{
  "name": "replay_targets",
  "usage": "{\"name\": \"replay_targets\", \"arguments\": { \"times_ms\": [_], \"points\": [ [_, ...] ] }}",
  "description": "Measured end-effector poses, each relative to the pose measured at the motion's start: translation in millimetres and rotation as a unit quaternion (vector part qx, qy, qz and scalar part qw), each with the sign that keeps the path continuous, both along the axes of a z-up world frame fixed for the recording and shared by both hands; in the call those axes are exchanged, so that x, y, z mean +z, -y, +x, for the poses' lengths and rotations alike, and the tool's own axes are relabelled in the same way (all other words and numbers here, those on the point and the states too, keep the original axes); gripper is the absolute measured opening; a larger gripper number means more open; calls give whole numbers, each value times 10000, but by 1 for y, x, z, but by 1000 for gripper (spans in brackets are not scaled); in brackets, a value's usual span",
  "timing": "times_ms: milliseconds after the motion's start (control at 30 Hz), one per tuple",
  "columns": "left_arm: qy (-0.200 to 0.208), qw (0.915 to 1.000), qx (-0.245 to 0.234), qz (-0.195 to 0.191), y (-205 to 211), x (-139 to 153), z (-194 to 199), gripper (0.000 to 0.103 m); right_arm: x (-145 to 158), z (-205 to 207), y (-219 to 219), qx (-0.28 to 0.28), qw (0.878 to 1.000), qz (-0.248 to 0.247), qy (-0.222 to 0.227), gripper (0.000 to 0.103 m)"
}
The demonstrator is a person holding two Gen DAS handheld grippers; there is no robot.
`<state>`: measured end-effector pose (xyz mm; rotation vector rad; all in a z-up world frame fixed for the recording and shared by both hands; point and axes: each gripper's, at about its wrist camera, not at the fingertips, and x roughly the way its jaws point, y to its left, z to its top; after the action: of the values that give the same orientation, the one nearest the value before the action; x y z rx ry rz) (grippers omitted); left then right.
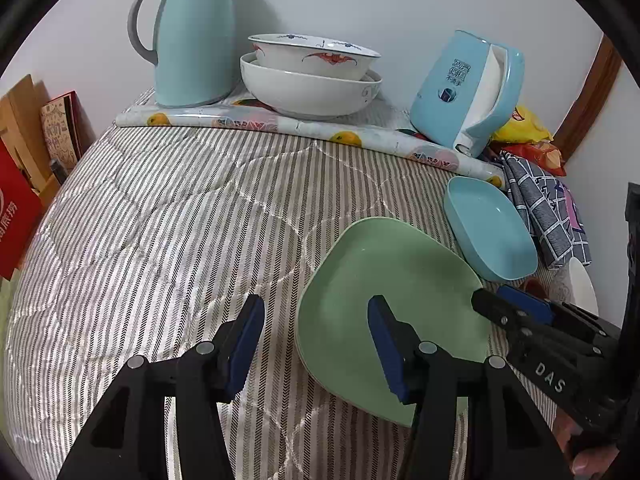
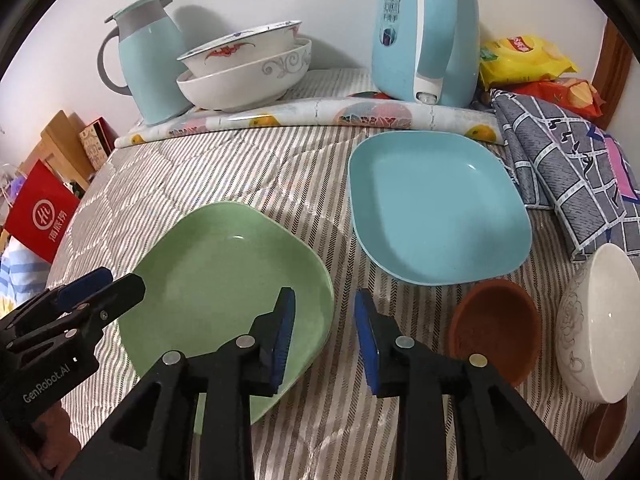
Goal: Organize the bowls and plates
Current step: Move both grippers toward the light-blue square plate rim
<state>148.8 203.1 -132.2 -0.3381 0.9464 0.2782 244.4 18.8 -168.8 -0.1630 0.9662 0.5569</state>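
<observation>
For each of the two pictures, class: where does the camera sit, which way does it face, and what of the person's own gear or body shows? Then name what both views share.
Left wrist view: sits on the left gripper, looking forward and down over the striped bedcover; its open fingers straddle the near edge of the green plate; the right gripper enters at right.
Right wrist view: sits on the right gripper, facing likewise; the left gripper enters at left, a hand below.
Shared: green plate, blue plate, stacked bowls, jug.
</observation>
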Motion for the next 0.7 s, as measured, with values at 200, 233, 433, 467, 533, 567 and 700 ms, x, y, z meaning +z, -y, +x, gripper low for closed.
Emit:
{"name": "replay_targets", "arguments": {
  "times_ms": [200, 233, 433, 467, 533, 567, 700],
  "points": [
    [62, 10000, -3, 63, 10, 11, -5, 52, 14, -12, 18, -192, 9996, 110, 162, 50],
    [67, 10000, -21, 71, 12, 12, -6, 52, 17, -14, 24, -236, 9994, 156, 175, 54],
    [216, 9996, -28, 203, 31, 29, -11, 52, 36, -21, 58, -524, 9977, 275, 334, 61],
    [229, 9996, -28, 176, 33, 31, -11, 53, 40, -24, 65, -584, 9972, 277, 377, 61],
    [278, 9995, -67, 122, 38, 36, -12, 53, 46, -27, 75, -648, 9964, 274, 465, 61],
    [301, 9994, -88, 121, 42, 40, -12, 53, 49, -29, 80, -672, 9962, 262, 496, 61],
    [428, 9986, -267, 125, 58, 51, -15, 53, 59, -38, 100, -771, 9951, 330, 532, 61]
  ]
}}
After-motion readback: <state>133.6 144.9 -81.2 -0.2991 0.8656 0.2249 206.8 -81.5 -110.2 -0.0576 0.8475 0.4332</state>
